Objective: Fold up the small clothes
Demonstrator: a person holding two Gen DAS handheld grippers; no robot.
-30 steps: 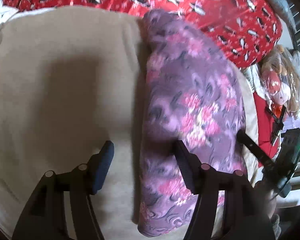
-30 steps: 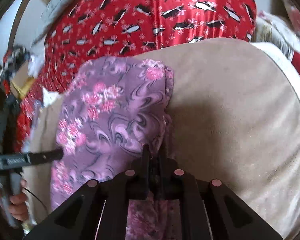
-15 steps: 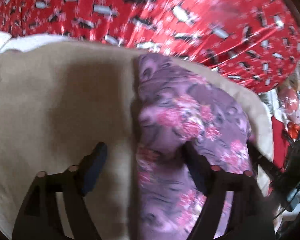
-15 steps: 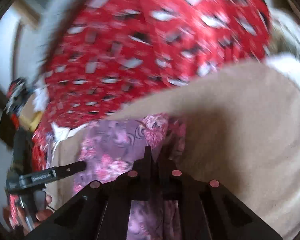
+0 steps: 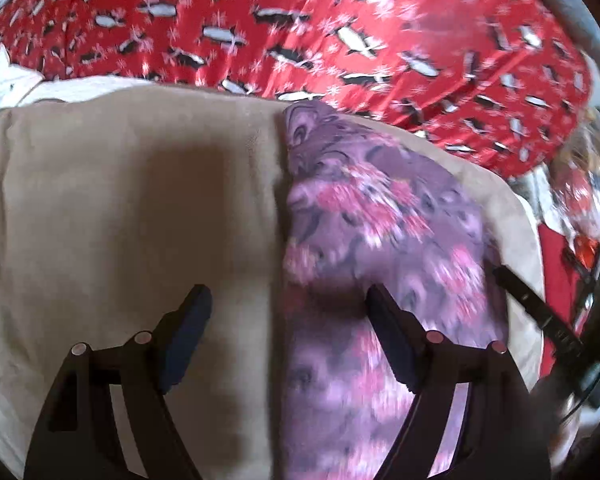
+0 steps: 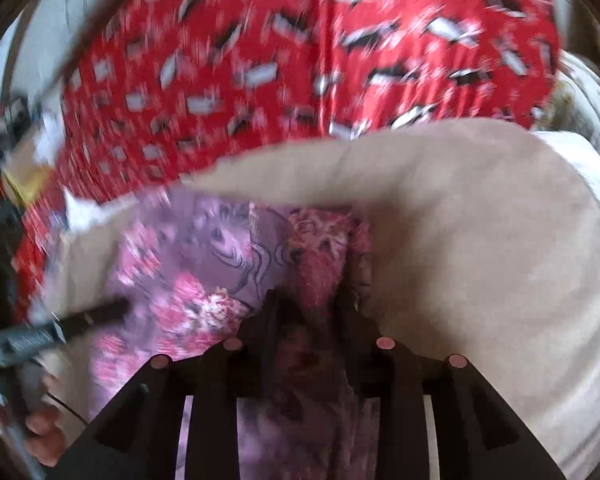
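A purple garment with pink flowers (image 5: 380, 220) lies folded lengthwise on a beige cushion (image 5: 120, 200). My left gripper (image 5: 286, 296) hangs open just above it, one finger over the bare cushion and the other over the cloth, straddling the garment's left edge. In the right wrist view the same garment (image 6: 204, 264) runs under my right gripper (image 6: 310, 300). Its jaws are opening, with a raised pink fold of the cloth still standing between them. The left gripper's finger (image 6: 60, 328) shows at the left there, held by a hand (image 6: 44, 440).
A red blanket with a penguin print (image 5: 340, 20) covers the ground beyond the cushion. A doll in a red outfit (image 5: 580, 184) lies at the right, a white cloth (image 5: 12, 80) at the far left. Bare cushion (image 6: 480, 240) stretches right of the garment.
My right jaws, which were shut on the garment's fold, have parted. The left jaws have widened. Both grippers have drawn back, so the garment sits lower in both views.
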